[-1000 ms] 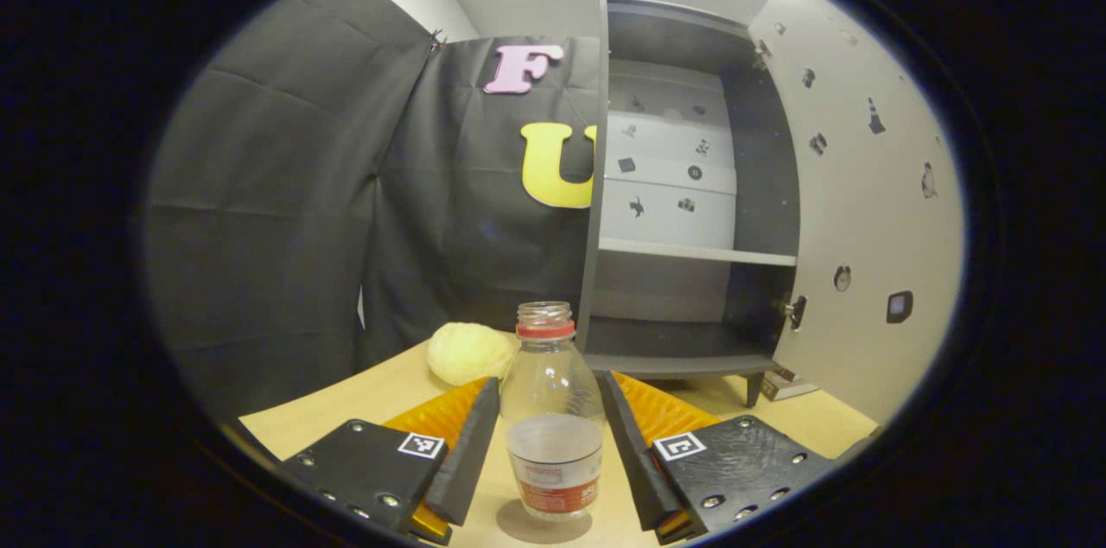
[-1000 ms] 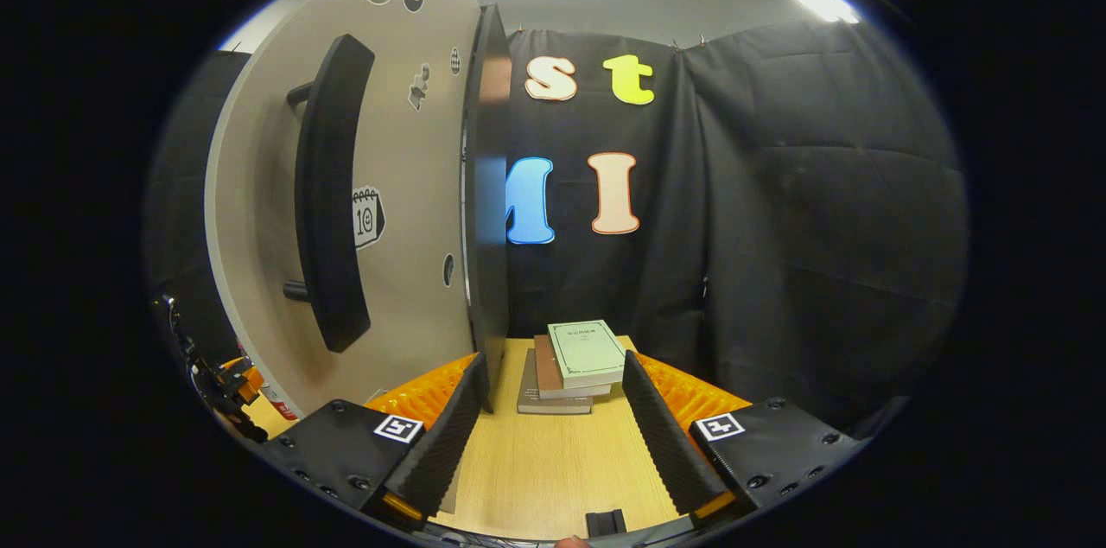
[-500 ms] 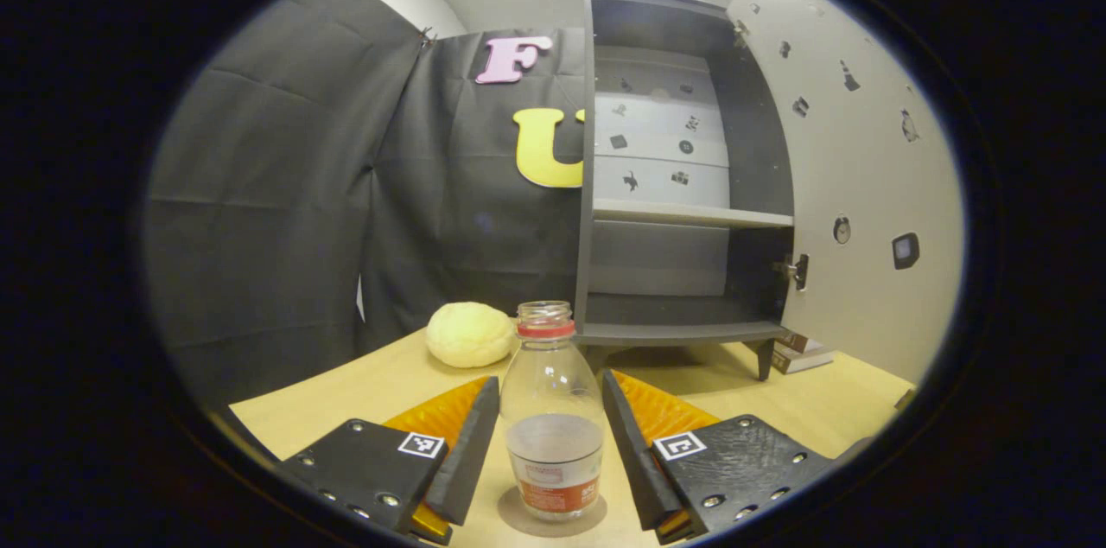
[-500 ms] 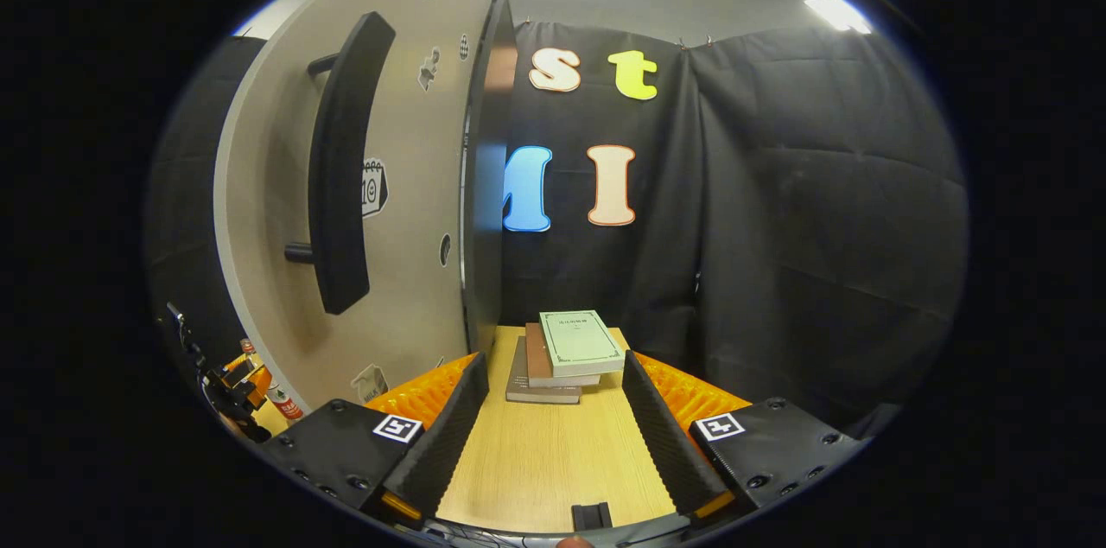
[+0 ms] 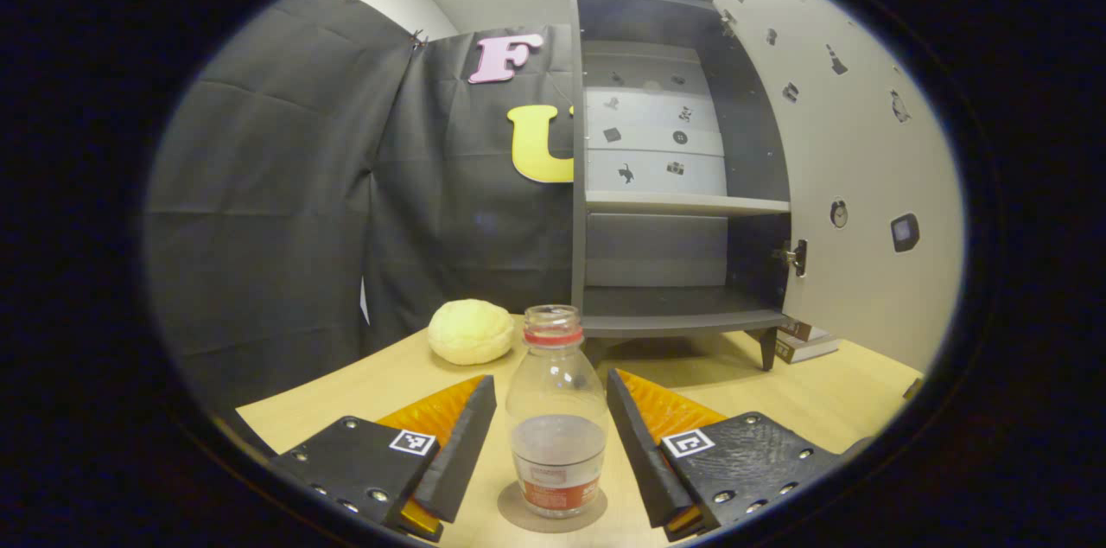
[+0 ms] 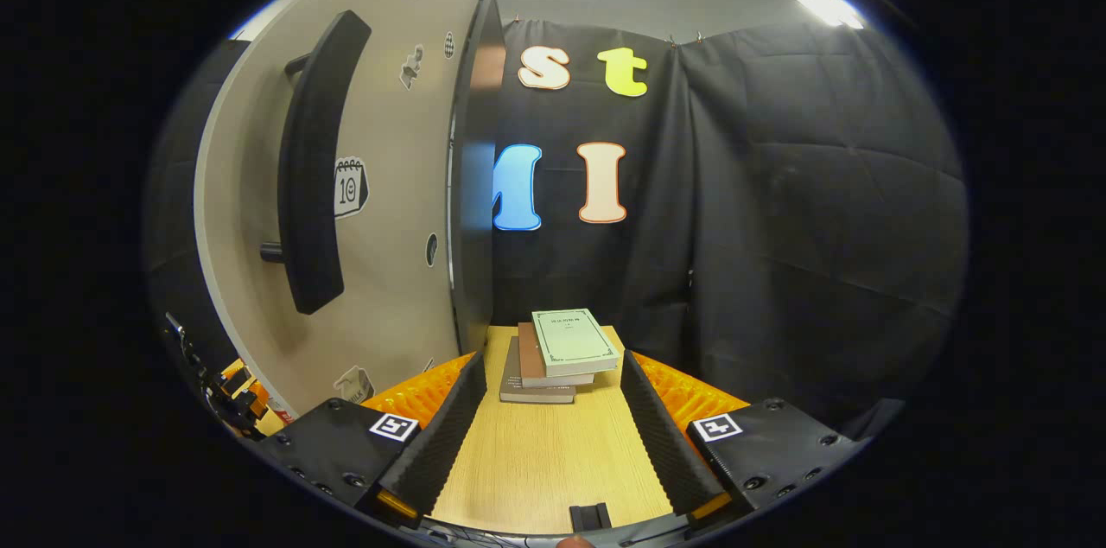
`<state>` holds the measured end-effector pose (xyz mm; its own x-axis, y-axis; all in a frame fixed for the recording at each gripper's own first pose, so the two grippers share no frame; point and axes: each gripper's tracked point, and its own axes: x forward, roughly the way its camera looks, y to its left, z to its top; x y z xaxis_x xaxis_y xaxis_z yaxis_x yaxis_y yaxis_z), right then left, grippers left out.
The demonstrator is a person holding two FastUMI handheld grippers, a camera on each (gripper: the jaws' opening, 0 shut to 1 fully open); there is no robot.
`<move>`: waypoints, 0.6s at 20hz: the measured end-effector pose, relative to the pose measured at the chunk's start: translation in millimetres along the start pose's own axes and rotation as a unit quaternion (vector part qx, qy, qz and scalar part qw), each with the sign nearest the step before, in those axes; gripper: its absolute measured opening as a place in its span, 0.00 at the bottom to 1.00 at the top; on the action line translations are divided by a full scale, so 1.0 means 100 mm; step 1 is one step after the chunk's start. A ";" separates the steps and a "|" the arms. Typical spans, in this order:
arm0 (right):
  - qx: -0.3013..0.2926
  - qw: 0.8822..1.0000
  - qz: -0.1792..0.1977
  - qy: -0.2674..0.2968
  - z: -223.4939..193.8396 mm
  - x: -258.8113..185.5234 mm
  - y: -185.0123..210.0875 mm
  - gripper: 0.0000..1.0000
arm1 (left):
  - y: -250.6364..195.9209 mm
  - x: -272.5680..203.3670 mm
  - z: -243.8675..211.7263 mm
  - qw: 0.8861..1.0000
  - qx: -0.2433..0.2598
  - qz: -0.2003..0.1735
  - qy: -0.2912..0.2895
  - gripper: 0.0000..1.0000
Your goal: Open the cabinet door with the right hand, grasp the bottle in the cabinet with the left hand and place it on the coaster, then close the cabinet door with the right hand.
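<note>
Light wooden desk all around, with black cloth hanging behind it. Straight ahead of the left tool is the clear plastic bottle with a red neck ring and red label, no cap on it, a bit of liquid at the bottom. It's standing upright on the round grey coaster, right between the two fingers, but there's a visible gap on both sides, so the left tool is released, not gripping anything. Past the bottle and a little to the left sits a pale yellow round bun-looking thing. Further ahead and to the right is the dark grey cabinet on short legs, shelves bare, with its beige cabinet door covered in small stickers swung wide open off to the right.

From the right gripper view, the right tool is also spread apart with just bare desk between the fingers. Its left finger sits close by the door's edge; can't tell if it's actually touching. The door's outer face with the long black handle is up to the left. Dead ahead, just beyond the fingertips, a small stack of books with a pale green one on top lies flat on the desk.
</note>
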<state>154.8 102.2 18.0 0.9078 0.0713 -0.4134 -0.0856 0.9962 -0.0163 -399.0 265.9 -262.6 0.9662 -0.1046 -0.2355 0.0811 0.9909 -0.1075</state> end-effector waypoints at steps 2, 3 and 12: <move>0.005 1.000 0.000 -0.002 0.01 0.00 0.01 0.99 | -0.03 -0.03 0.07 1.000 0.007 -0.003 -0.004 0.77; 0.007 1.000 0.001 -0.003 0.00 0.00 0.02 0.99 | -0.04 -0.06 0.11 1.000 0.009 -0.004 -0.005 0.80; 0.053 0.998 0.015 -0.032 0.27 -0.07 0.01 0.97 | -0.09 -0.37 1.21 0.998 0.041 0.016 -0.046 0.77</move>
<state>159.7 103.9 45.7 0.9304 0.1007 -0.3523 -0.0721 0.9930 0.0935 -406.1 270.8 -135.8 0.9866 -0.0689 -0.1482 0.0665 0.9976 -0.0213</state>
